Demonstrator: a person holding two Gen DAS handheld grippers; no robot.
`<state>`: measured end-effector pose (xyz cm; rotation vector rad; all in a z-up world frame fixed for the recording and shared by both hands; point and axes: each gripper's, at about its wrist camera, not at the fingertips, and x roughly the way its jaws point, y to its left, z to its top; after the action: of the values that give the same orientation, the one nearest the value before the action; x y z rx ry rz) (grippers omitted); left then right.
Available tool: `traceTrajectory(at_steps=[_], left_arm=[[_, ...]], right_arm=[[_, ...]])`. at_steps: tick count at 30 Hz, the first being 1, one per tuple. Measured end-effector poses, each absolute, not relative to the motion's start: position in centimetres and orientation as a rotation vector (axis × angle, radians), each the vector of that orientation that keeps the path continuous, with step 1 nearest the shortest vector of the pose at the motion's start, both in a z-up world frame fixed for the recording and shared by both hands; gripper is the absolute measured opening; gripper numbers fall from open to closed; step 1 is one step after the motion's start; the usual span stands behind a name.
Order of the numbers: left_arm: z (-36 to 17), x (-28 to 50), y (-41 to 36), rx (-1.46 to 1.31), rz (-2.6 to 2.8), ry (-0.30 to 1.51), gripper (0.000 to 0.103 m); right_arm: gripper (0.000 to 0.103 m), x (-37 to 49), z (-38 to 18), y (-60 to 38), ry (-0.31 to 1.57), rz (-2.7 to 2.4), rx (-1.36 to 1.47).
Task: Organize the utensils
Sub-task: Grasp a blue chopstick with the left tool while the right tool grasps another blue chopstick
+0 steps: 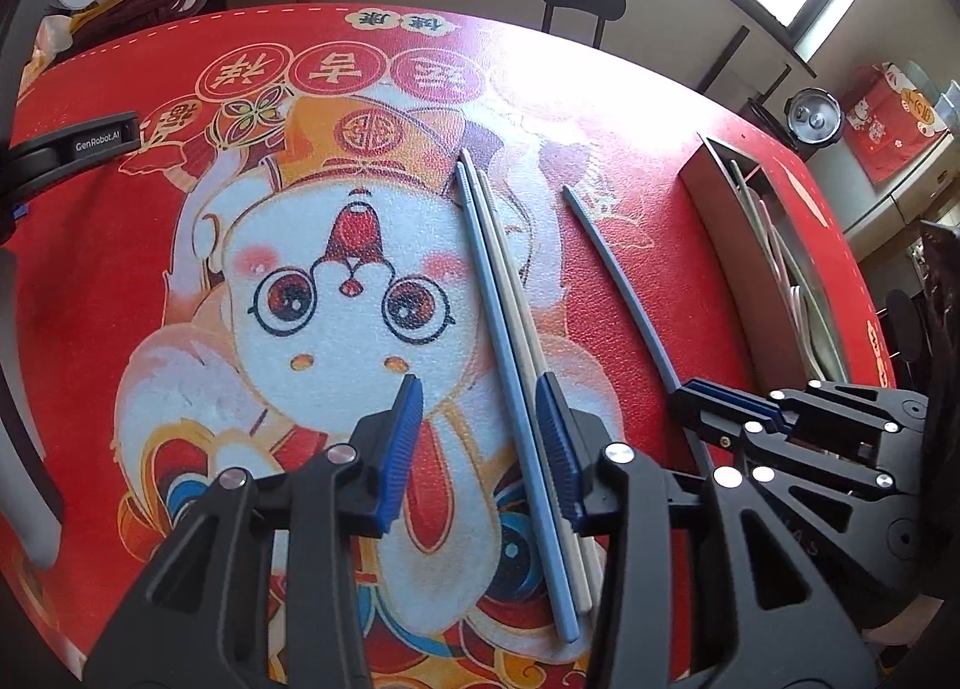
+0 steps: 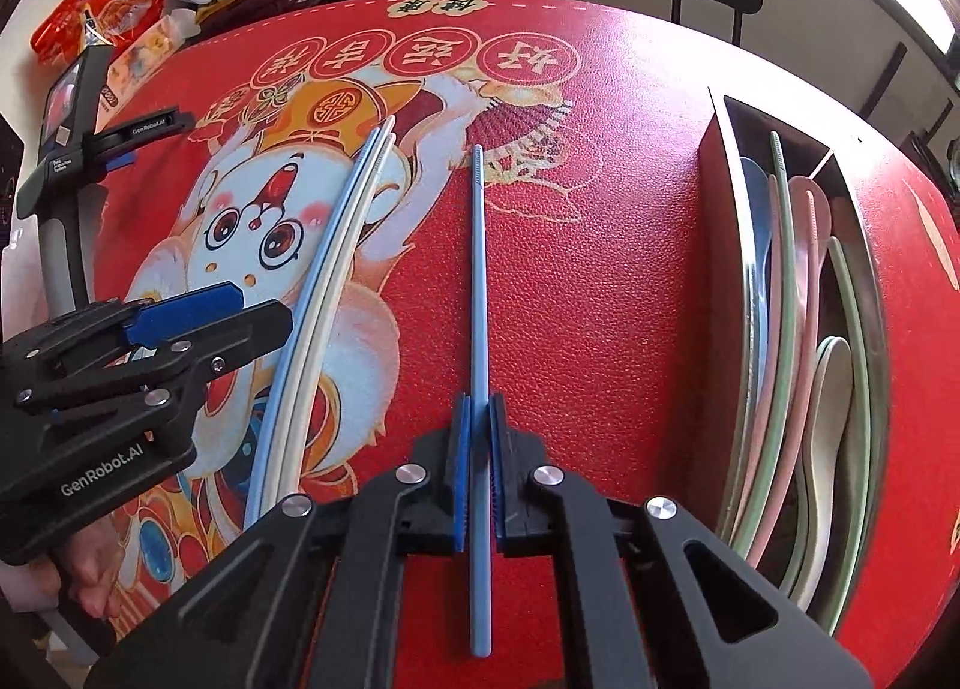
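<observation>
A blue chopstick point(image 2: 480, 341) is pinched between the pads of the right gripper point(image 2: 479, 449), over a red printed table mat point(image 2: 600, 299).

To its left, three blue and cream chopsticks point(image 1: 510, 329) lie bundled on the mat between the spread fingers of the left gripper point(image 1: 480, 437). A metal utensil tray point(image 2: 729, 161) holding pastel spoons point(image 2: 834, 389) sits to the right.

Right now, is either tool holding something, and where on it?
The right tool pinches a blue chopstick nearer its thick back end than its tip. The left tool is open, holding nothing.
</observation>
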<state>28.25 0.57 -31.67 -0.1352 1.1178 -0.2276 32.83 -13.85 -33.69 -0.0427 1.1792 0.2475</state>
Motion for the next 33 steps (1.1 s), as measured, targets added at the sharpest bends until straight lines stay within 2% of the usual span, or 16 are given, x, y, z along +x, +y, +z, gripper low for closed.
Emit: traceTrajectory(at_steps=[2,4,11,19,24,27,30,33], left_arm=[[-31.8,28.4,0.5,-0.115,-0.207,1.107,0.032],[-31.8,28.5,0.5,-0.102,-0.199,1.104,0.029],[-31.7,29.3,0.4,-0.148,-0.217,1.124,0.033],[-31.9,29.2,-0.1,-0.106,-0.199,1.113,0.030],[-31.9,29.8,-0.8,-0.069,-0.189,1.101,0.033],[-31.8,30.2,-1.2,-0.044,-0.181,1.096,0.033],[-31.7,30.0,-1.4,-0.003,-0.170,1.090,0.029],[-31.8,29.9,-0.8,-0.034,-0.175,1.098,0.030]], right_arm=[[0.006,32.9,-33.7,-14.0,1.179,0.246,-0.033],[0.006,32.9,-33.7,-14.0,1.179,0.245,-0.033],[0.006,32.6,-33.7,-14.1,1.180,0.242,-0.028],[0.006,32.3,-33.7,-14.4,1.180,0.243,-0.018],[0.006,32.3,-33.7,-14.4,1.179,0.241,-0.019],[0.006,32.3,-33.8,-14.4,1.179,0.242,-0.020],[0.006,32.2,-33.8,-14.7,1.178,0.245,-0.013],[0.006,32.1,-33.8,-14.8,1.176,0.247,-0.007]])
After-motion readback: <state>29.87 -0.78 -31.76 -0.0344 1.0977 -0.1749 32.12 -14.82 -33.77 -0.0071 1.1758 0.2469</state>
